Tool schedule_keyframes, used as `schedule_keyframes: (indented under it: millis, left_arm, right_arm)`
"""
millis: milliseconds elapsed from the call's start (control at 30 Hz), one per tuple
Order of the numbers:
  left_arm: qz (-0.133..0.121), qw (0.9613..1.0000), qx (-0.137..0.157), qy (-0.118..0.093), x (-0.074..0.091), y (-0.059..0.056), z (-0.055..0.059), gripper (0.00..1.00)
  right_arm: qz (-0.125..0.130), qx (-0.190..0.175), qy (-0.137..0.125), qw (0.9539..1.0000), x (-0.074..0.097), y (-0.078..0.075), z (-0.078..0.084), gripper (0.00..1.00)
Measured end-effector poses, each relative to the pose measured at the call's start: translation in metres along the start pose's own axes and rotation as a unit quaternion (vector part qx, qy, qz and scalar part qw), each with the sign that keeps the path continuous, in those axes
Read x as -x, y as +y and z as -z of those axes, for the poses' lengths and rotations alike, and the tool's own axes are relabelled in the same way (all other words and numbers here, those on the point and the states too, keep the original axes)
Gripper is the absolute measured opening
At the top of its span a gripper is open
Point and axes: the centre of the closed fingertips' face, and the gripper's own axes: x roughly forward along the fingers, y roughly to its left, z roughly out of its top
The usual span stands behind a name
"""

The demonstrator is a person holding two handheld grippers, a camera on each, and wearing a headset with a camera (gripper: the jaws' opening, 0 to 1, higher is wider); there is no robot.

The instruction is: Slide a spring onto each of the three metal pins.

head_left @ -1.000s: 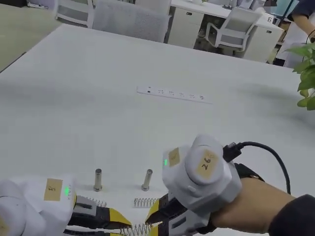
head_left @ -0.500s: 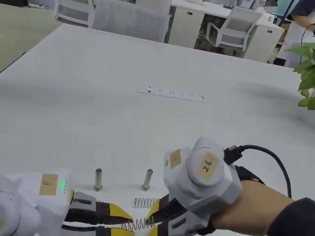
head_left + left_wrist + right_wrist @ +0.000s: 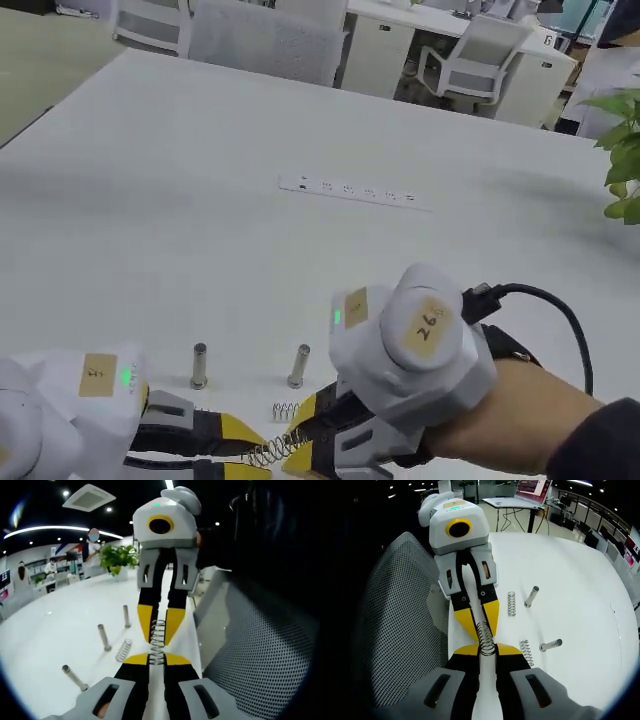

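A thin steel spring [image 3: 157,639] [image 3: 484,634] [image 3: 264,453] is held off the table between my two grippers, which face each other tip to tip. My left gripper [image 3: 150,659] [image 3: 252,449] is shut on one end. The other end sits in my right gripper [image 3: 487,649] [image 3: 296,444], also shut on it. Three metal pins stand bare on the white table [image 3: 300,120]: a near pin [image 3: 74,676], a middle pin [image 3: 104,637] [image 3: 199,365] and a far pin [image 3: 126,616] [image 3: 299,366]. A loose spring [image 3: 123,650] [image 3: 284,410] lies beside the pins. Another loose spring [image 3: 526,650] lies near a pin [image 3: 550,644].
A white power strip [image 3: 353,191] lies flat in the middle of the table. Mesh office chairs [image 3: 260,40] stand along the far edge, and a potted plant [image 3: 625,150] leans in at the right. The grippers work at the table's near edge, over a mesh chair seat [image 3: 400,630].
My right gripper has shifted left toward the left gripper, and its tips now cover more of the held spring. The pins and the loose spring lie as before.
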Motion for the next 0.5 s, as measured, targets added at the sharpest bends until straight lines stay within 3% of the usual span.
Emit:
schedule_keyframes:
  millis: [367, 500]
  left_arm:
    - [0.003, 1.0000, -0.003, 0.005, -0.001, -0.002, 0.001, 0.02]
    - [0.002, 0.9999, -0.007, 0.009, -0.002, -0.002, 0.002, 0.02]
  right_arm:
    - [-0.009, 0.016, -0.016, 0.9997, 0.000, 0.008, -0.019, 0.08]
    - [-0.007, 0.021, -0.009, 0.9997, -0.002, 0.008, -0.020, 0.08]
